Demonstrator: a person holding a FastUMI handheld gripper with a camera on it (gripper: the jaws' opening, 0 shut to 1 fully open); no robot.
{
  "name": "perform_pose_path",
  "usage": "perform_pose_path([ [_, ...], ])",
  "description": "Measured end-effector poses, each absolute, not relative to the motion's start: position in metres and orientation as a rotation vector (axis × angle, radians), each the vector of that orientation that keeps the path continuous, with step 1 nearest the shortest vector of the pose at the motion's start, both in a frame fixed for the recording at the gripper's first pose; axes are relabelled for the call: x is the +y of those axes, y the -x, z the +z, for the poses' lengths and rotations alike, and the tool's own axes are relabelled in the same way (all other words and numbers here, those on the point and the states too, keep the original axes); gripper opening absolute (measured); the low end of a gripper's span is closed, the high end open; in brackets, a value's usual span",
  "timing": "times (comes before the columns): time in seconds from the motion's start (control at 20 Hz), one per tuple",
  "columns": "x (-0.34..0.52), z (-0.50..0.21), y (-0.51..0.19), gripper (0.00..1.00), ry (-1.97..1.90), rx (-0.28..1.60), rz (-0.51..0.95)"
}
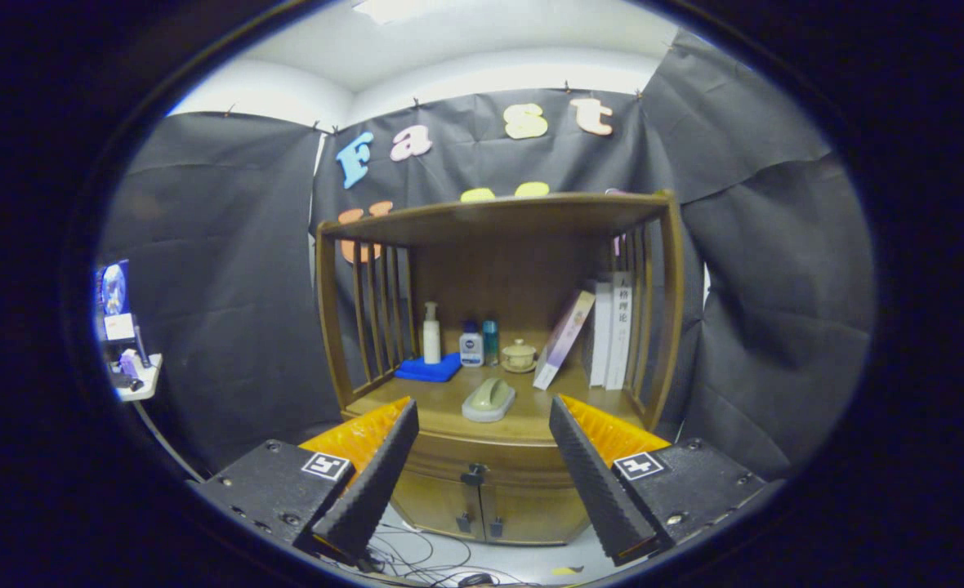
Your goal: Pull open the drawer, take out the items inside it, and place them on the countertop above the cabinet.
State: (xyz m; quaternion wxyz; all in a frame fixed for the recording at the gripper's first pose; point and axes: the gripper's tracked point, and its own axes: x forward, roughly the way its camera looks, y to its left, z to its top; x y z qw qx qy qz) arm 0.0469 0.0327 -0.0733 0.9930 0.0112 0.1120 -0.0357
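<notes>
Ahead, gripper (pixel 484 416) spread, rounded, seemingly ceramic dish (pixel 488 399)

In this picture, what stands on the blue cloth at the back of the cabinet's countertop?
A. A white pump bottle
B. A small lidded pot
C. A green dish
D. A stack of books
A: the white pump bottle stands upright on the blue cloth, left of the other small bottles, well beyond the fingers of the open gripper, which hold nothing.
</notes>
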Motion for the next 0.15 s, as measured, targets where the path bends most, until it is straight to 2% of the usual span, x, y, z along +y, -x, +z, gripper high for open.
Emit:
perform_pose_path([
  [0.15, 0.020, -0.045, -0.018, 1.00, -0.035, 0.216, -0.078],
])
